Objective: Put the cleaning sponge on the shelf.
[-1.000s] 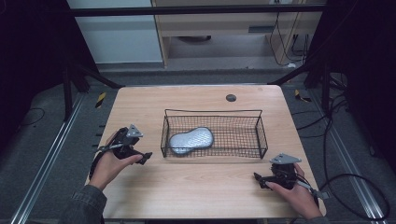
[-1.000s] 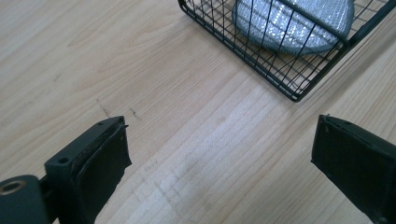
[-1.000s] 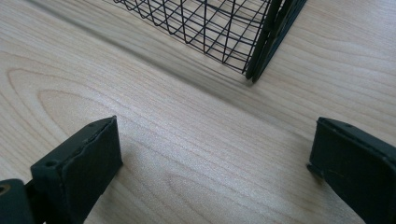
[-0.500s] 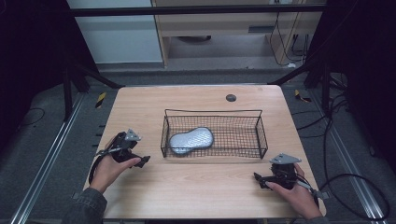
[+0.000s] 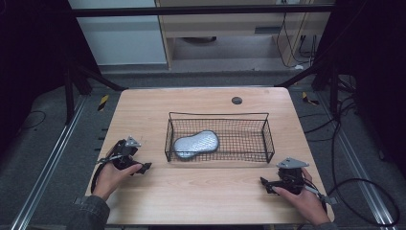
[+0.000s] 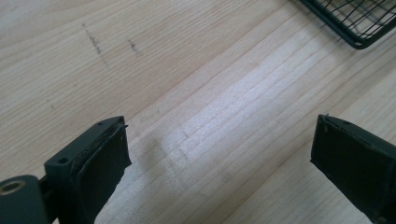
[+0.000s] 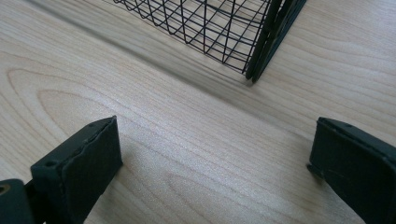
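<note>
- Resting low at the frame's lower corners, left gripper (image 5: 143,167) and right gripper (image 5: 265,184) show open, empty jaws.
- Reaching the grey mouse (image 5: 196,143) calls for clearing the wire basket (image 5: 265,140) rim from above.

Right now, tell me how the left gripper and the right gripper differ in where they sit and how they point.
The left gripper sits by the wire basket's left end, near the silver-grey pouch; the right gripper sits nearer the table's front edge, below the basket's right corner. The left gripper points rightward; the right gripper points leftward. Both have open jaws with nothing between them.
</note>
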